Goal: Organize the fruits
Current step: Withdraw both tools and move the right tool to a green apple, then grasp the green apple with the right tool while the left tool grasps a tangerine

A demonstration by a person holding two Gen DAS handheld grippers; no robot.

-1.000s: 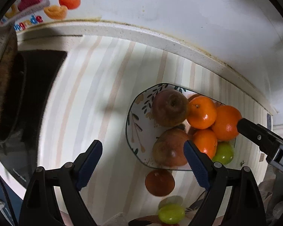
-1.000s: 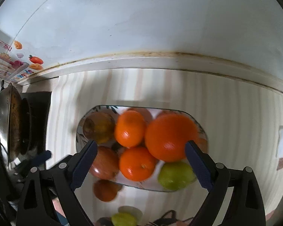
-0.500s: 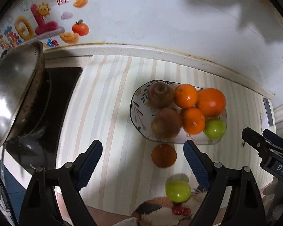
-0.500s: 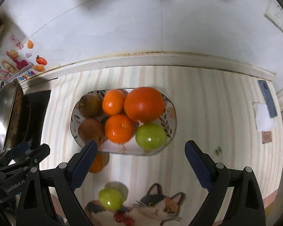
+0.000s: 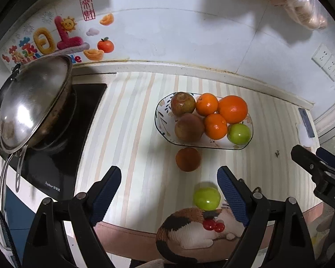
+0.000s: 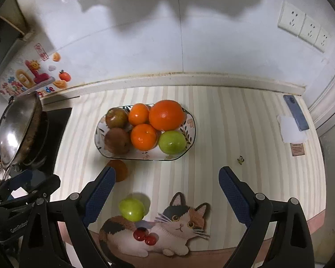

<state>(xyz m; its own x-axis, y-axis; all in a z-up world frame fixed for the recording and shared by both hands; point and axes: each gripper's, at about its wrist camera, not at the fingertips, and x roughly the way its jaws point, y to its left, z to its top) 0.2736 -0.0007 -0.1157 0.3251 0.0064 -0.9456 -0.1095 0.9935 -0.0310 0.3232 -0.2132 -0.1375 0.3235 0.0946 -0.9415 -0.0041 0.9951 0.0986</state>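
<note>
Two hand-held claws hang above a kitchen desk covered in a pale striped mat, both pointing steeply down at it. The left claw has its blue-padded jaws spread wide with nothing between them. The right claw is also spread wide and holds nothing. Towards the back of the desk, near the wall, sits a shallow patterned plate heaped with fruit: two brownish-red apples on its left side, two small oranges in the middle, one large orange at the back right, and a green apple at the front right, all touching one another. Just in front of the plate, on the bare mat, lies a dull orange fruit, close to the plate's front rim but apart from it. Nearer the front edge lies a second green apple, resting beside a printed picture of a calico cat on the mat. To the left stands a black stove carrying a steel wok tilted on its side. Bright cartoon stickers decorate the white wall behind it. At the far right of the desk, a blue phone lies next to a white slip of paper.
</note>
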